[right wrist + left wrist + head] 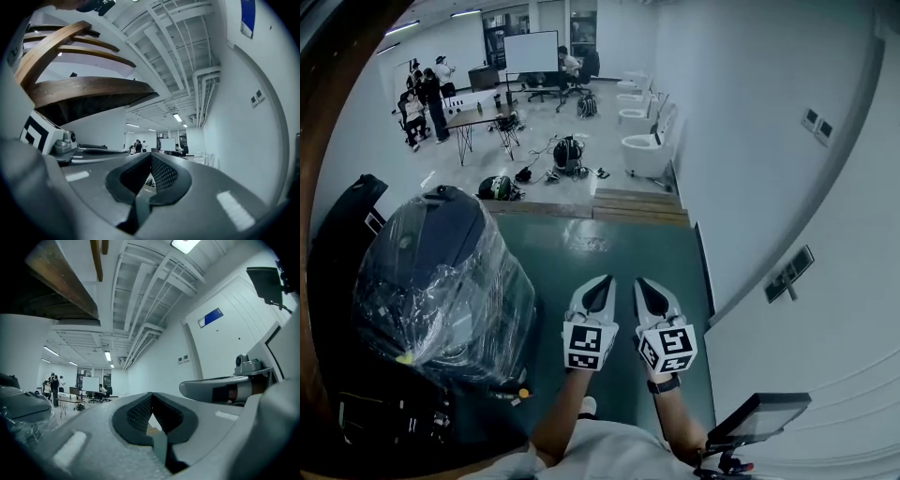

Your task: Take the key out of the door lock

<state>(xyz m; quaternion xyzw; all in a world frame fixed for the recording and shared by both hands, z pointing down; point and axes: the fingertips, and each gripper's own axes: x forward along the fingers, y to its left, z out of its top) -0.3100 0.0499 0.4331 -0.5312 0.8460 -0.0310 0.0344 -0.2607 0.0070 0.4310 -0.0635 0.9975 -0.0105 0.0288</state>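
Approach step, nothing reached yet. You hold the left gripper (602,286) and the right gripper (647,289) side by side, both pointing level toward 12 o'clock over the green floor (609,248). Each has its jaws pressed together with nothing between them. The key and the door lock show in no view, so their place cannot be told from here. The white wall (769,169) runs along your 3 o'clock and a plastic-wrapped bundle (441,281) sits at 9 o'clock. The next move, as judged, is to find the lock and face it. Then spread one gripper's jaws before closing on the key's head.
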